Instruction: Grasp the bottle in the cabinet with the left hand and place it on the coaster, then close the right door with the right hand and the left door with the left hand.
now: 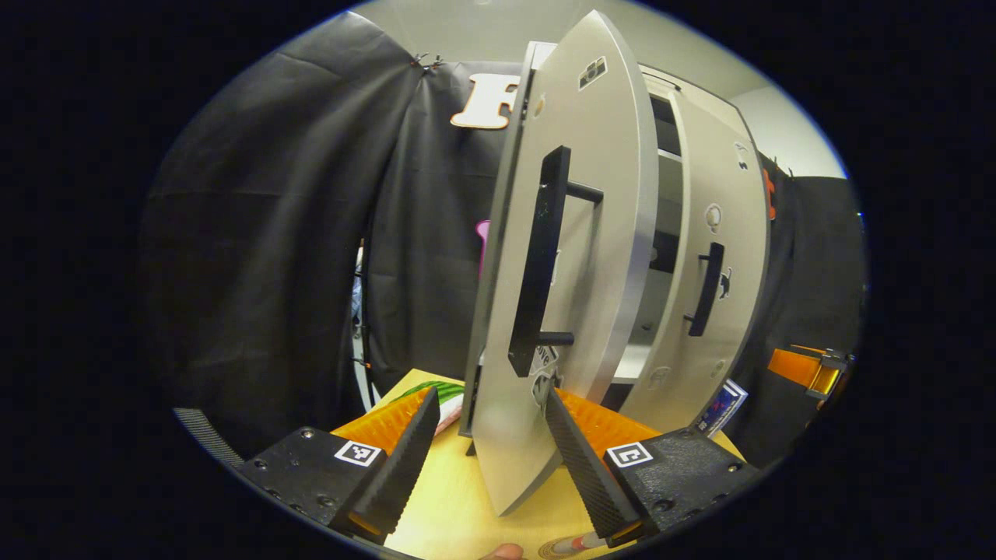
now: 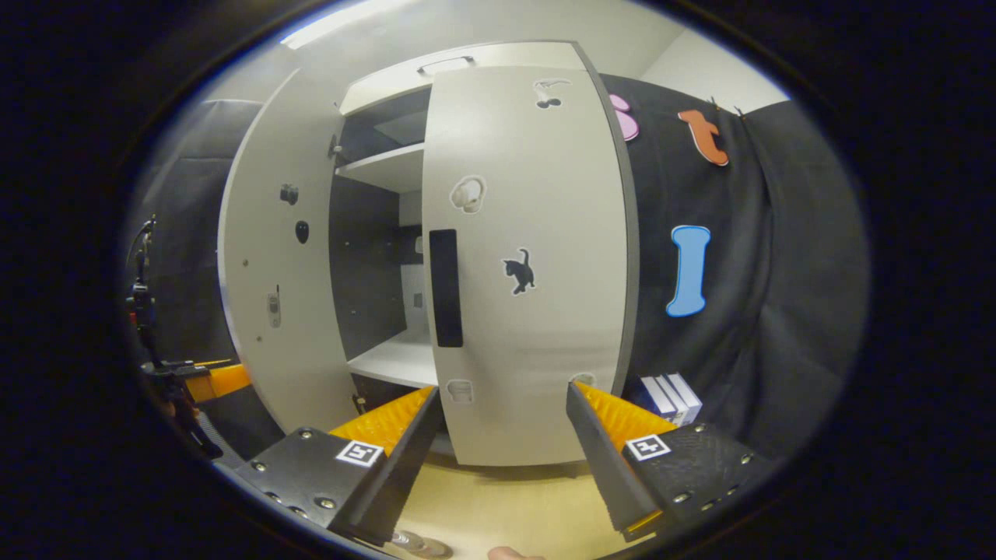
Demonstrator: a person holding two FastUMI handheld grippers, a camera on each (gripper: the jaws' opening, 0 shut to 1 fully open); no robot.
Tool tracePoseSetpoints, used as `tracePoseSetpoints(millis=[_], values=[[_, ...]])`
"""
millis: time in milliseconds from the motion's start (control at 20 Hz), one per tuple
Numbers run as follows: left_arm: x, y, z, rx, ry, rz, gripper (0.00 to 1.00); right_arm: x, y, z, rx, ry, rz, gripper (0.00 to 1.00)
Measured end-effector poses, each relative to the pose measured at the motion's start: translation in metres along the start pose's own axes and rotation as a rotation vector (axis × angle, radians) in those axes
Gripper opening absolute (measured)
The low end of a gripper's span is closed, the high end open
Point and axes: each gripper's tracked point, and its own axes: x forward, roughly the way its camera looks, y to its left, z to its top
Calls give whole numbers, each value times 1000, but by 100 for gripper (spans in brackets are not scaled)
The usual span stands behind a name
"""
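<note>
Right gripper view: cabinet [image 2: 405, 167] shelves bare, doors ajar.

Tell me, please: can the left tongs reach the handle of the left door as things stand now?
Probably yes. The left tongs are open, and the left door stands edge-on just ahead of them. Its black handle faces them with nothing in between.

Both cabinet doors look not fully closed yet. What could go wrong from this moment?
1. The left door stands edge-on between the open fingers of the left gripper; pushing at its edge, a finger could slip off or catch the handle.
2. The right door is still slightly ajar, with the right gripper open just before it. It may stay ajar unless pushed home.
3. The books stand close beside the cabinet; a wide swing might knock them.
</note>
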Motion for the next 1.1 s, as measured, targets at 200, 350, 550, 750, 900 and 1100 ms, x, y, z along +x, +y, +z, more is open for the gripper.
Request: tracePoseSetpoints(millis=[200, 350, 550, 750, 900, 1100], values=[[10, -22, -3, 12, 8, -54, 90, -8, -16, -2, 2, -4, -41, 98], [14, -38, -8, 6, 18, -98, 90, -12, -25, -2, 13, -5, -64, 98], [13, -55, -17, -10, 50, -152, 90, -16, -29, -1, 19, -8, -74, 98], [8, -58, -17, 2, 59, -182, 90, -18, -32, -4, 17, -6, -78, 98], [9, -58, -19, 14, 61, -190, 90, -19, -32, -5, 25, -5, -77, 98], [9, -59, -20, 20, 62, -194, 90, -21, -34, -9, 29, 1, -80, 98]])
